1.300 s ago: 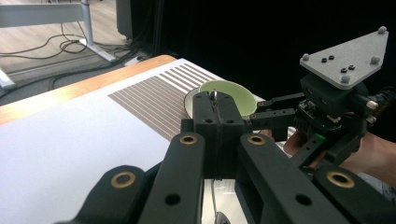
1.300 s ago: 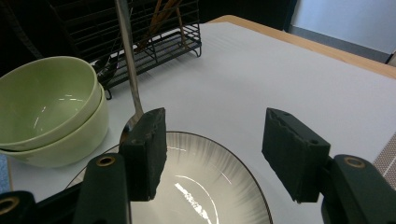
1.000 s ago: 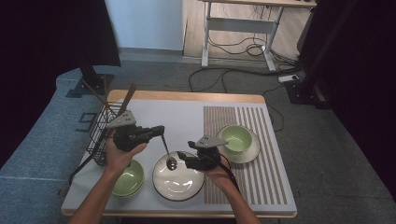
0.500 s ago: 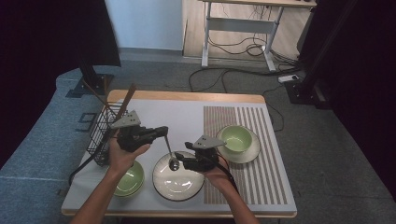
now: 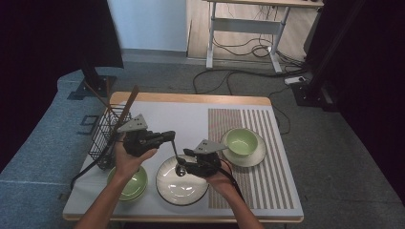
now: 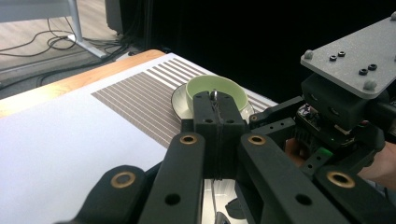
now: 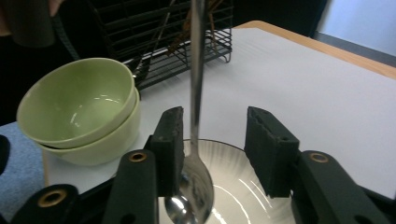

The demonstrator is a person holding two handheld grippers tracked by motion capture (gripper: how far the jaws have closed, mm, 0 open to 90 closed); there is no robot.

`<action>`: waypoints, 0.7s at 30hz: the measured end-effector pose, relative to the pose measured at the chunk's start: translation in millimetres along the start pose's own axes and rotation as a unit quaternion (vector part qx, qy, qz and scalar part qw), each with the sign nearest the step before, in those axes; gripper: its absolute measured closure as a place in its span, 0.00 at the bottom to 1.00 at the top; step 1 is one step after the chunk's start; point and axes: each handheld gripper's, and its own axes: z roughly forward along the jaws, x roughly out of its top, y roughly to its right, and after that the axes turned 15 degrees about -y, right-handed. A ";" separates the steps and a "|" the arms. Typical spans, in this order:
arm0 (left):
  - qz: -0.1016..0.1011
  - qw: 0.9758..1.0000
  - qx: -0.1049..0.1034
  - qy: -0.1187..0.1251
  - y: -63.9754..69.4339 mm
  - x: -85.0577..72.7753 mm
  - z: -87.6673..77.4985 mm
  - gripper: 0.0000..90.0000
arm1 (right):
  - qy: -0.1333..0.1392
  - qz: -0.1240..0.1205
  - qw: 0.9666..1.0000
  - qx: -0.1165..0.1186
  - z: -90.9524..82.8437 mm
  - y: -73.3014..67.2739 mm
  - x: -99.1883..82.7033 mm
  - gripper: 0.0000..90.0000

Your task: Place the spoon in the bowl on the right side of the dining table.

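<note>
A metal spoon [image 5: 177, 157] hangs upright over the white plate [image 5: 184, 193], bowl end down. My left gripper [image 5: 169, 136] is shut on the top of its handle; the handle tip [image 6: 214, 95] pokes out between the closed pads of the left gripper [image 6: 217, 100]. My right gripper [image 5: 186, 167] reaches in from the right at the level of the spoon's bowl. In the right gripper view the spoon [image 7: 192, 182] stands between the parted jaws of the right gripper [image 7: 217, 116], close against the left pad [image 7: 170, 140]. These jaws have just been closing around it.
Two stacked green bowls [image 5: 128, 183] [image 7: 74, 102] sit left of the plate [image 7: 247, 186]. A black wire basket [image 5: 107, 133] [image 7: 159, 28] with utensils stands at the table's left edge. Another green bowl [image 5: 241, 140] [image 6: 215, 86] rests on a saucer on the striped mat [image 5: 248, 186].
Both hands and the hanging spoon keep nearly the same places over the plate; no clear shift shows in the high view.
</note>
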 end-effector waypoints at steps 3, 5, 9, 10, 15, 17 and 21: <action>-0.001 1.000 -0.003 0.000 0.3 -0.1 1.5 1.00 | 0.000 -0.002 1.000 0.005 1.1 -1.1 0.5 0.68; -0.001 1.000 -0.005 0.000 0.5 -0.1 2.2 1.00 | -0.001 -0.005 1.000 0.005 2.0 -1.7 0.8 0.70; -0.001 1.000 -0.010 -0.002 1.2 -0.4 5.3 1.00 | -0.003 -0.007 1.000 0.011 3.5 -2.5 0.9 0.73; -0.001 1.000 -0.010 -0.003 1.4 -0.6 5.9 1.00 | -0.003 -0.007 1.000 0.011 3.7 -2.7 0.9 0.75; 0.000 1.000 -0.012 -0.005 2.2 -1.1 7.4 1.00 | 0.000 -0.011 1.000 0.013 3.3 -2.3 0.9 0.84; 0.000 1.000 -0.015 -0.005 2.0 -0.9 7.7 1.00 | 0.001 -0.016 1.000 0.014 3.3 -2.7 1.0 0.86; 0.002 1.000 -0.022 -0.006 1.9 -0.9 7.9 0.99 | 0.001 -0.026 1.000 0.010 4.3 -4.2 0.6 0.92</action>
